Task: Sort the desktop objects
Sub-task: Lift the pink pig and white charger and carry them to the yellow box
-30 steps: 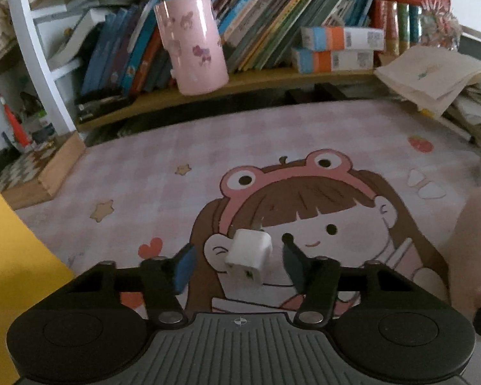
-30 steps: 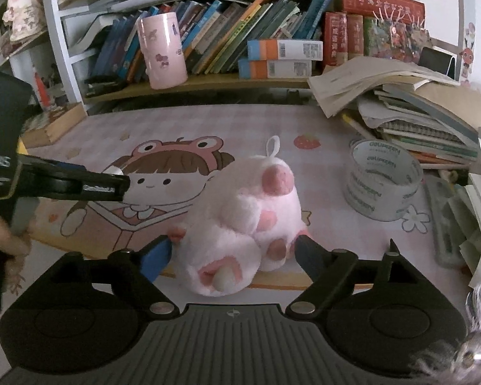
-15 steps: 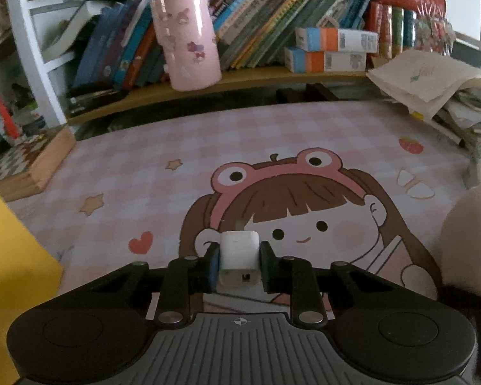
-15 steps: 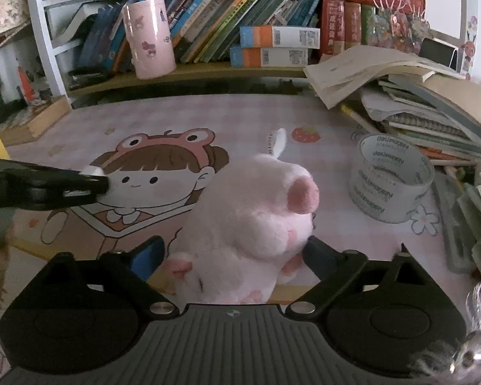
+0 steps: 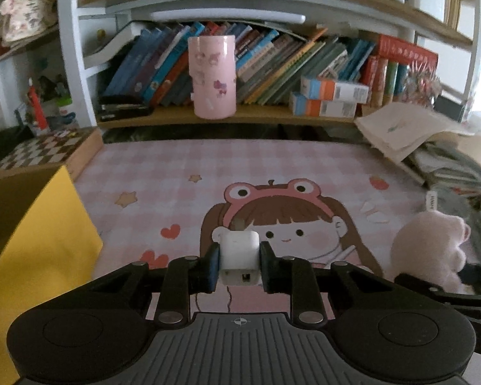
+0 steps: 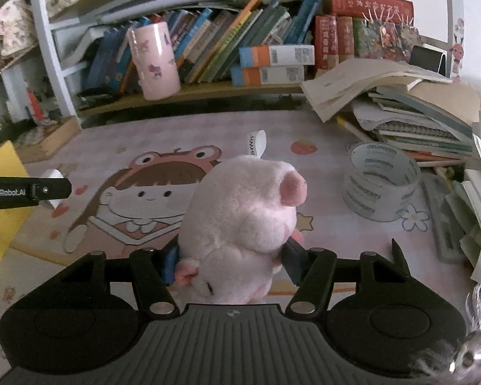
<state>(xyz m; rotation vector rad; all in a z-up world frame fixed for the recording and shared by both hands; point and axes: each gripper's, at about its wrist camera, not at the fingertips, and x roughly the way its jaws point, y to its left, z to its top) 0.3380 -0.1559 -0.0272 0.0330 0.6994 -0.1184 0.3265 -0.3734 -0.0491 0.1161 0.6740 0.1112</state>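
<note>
Left gripper [image 5: 239, 264] is clamping a small white plastic charger cube [image 5: 239, 255], lifted over the pink cartoon desk mat [image 5: 272, 166] near its front edge. Right gripper [image 6: 229, 258] is closing its jaws, pads pressing a fluffy pink plush pig [image 6: 240, 221]. Behind, a clear tape roll [image 6: 380, 184] is sitting near the mat's right edge.

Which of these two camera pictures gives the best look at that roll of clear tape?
The right wrist view. There the tape roll stands whole on the pink desk mat, beside the book pile, with its printed lettering visible. The left wrist view does not show it at all; its right edge ends at the pink plush toy.
</note>
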